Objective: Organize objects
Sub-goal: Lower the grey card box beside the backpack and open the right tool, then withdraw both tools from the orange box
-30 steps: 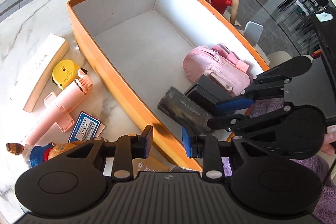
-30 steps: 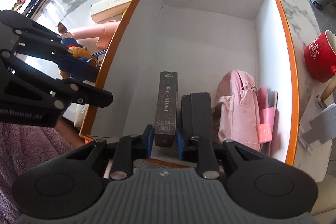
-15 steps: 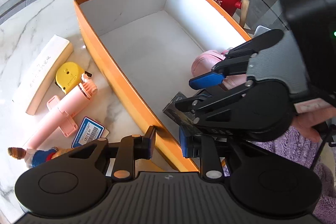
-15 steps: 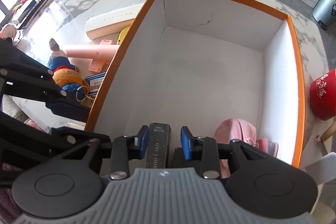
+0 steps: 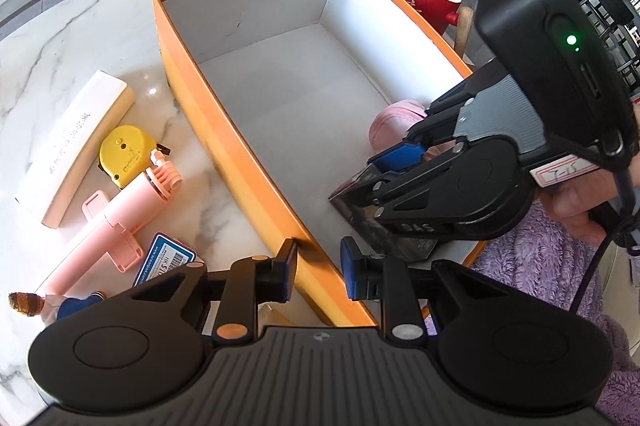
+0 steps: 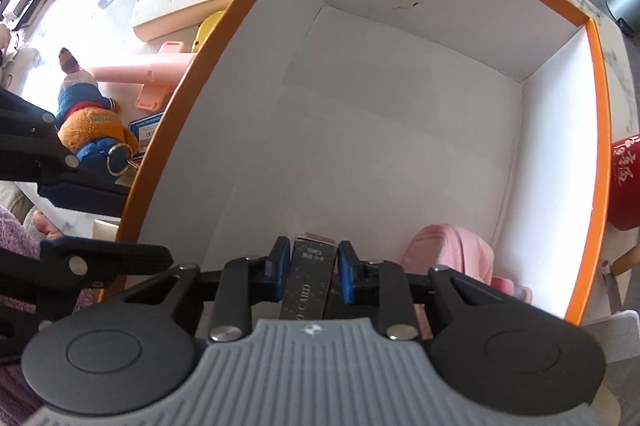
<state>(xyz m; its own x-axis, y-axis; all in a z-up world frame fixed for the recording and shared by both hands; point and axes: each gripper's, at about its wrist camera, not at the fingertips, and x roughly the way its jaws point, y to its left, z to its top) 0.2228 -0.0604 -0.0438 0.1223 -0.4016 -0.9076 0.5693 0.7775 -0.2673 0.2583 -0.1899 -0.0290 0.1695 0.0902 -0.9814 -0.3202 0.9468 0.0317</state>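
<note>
An orange box (image 5: 200,98) with a white inside stands on the marble table. A dark card box (image 6: 314,266) lies at its near end beside a pink pouch (image 6: 452,254). My right gripper (image 6: 314,262) points steeply down into the box. Its jaws are closing, and the blue pads sit against the two long sides of the card box (image 5: 352,202). In the left wrist view the right gripper (image 5: 384,174) covers most of that card box. My left gripper (image 5: 318,264) hangs over the box's near left wall, jaws narrowly apart, pressing nothing.
Left of the box lie a long white carton (image 5: 76,142), a yellow tape measure (image 5: 124,154), a pink stick-shaped gadget (image 5: 108,218), a blue tag (image 5: 164,262) and a plush bear (image 6: 88,122). A red mug (image 5: 430,0) stands right of the box. A purple sleeve (image 5: 560,266) is at the near right.
My right gripper has come down over the dark card box and now has it between its pads. The left jaws have narrowed a little, and that hand has stayed in place.
</note>
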